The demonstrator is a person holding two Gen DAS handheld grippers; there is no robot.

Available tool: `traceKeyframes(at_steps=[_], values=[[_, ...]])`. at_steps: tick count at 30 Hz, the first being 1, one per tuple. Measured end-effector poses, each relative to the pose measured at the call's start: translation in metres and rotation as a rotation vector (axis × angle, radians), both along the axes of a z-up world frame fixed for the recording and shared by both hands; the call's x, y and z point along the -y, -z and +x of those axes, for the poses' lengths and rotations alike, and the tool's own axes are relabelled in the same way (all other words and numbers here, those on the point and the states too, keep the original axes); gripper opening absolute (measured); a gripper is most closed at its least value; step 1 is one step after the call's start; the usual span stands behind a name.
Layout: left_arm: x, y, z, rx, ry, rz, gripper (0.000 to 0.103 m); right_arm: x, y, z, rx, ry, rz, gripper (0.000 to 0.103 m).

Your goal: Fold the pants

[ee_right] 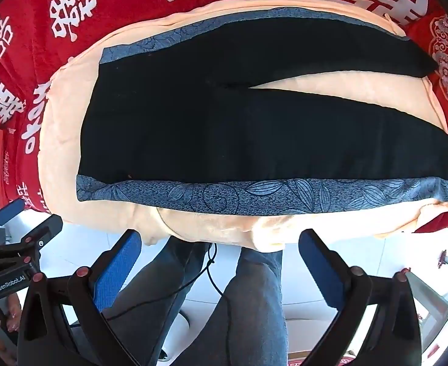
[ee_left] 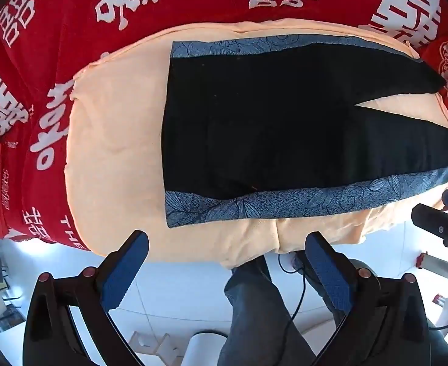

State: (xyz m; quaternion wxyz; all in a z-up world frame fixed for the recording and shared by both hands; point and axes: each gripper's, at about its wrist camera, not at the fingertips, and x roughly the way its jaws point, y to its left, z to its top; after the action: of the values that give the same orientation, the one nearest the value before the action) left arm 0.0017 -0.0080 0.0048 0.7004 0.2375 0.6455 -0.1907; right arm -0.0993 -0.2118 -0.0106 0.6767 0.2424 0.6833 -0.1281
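My left hand-held gripper [ee_left: 224, 262] hung wide open, gripping nothing, past the table's near edge. The black pants [ee_right: 224, 128] lay flat on a peach blanket [ee_left: 114, 140] over the red cloth [ee_left: 71, 15], waistband left, legs splayed right. My right hand-held gripper [ee_right: 221, 259] also gaped, empty, above my knees [ee_right: 248, 299].

A red cloth printed with white characters [ee_left: 71, 15] is spread under a peach-coloured blanket [ee_left: 117, 152]. Below, a glossy white tiled floor [ee_left: 178, 289] is brightly lit.
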Motion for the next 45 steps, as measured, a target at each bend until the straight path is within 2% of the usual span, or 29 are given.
traceKeyframes(at_steps=[10, 11, 19, 36, 45], values=[[0.004, -0.004, 0.004, 0.004, 0.004, 0.004, 0.103, 0.006, -0.001, 0.001, -0.006, 0.016, 0.000, 0.103], [0.005, -0.004, 0.004, -0.055, 0.015, -0.029, 0.103, 0.006, -0.001, 0.001, -0.007, 0.016, 0.000, 0.103], [0.006, -0.006, 0.005, -0.056, 0.019, -0.033, 0.103, 0.006, -0.002, 0.002, -0.011, 0.010, -0.005, 0.103], [0.012, -0.013, 0.004, -0.030, -0.002, -0.030, 0.103, 0.010, -0.006, 0.001, 0.009, -0.013, -0.015, 0.103], [0.024, -0.019, -0.010, 0.002, -0.060, -0.004, 0.103, 0.027, -0.010, -0.008, 0.047, -0.057, -0.006, 0.103]])
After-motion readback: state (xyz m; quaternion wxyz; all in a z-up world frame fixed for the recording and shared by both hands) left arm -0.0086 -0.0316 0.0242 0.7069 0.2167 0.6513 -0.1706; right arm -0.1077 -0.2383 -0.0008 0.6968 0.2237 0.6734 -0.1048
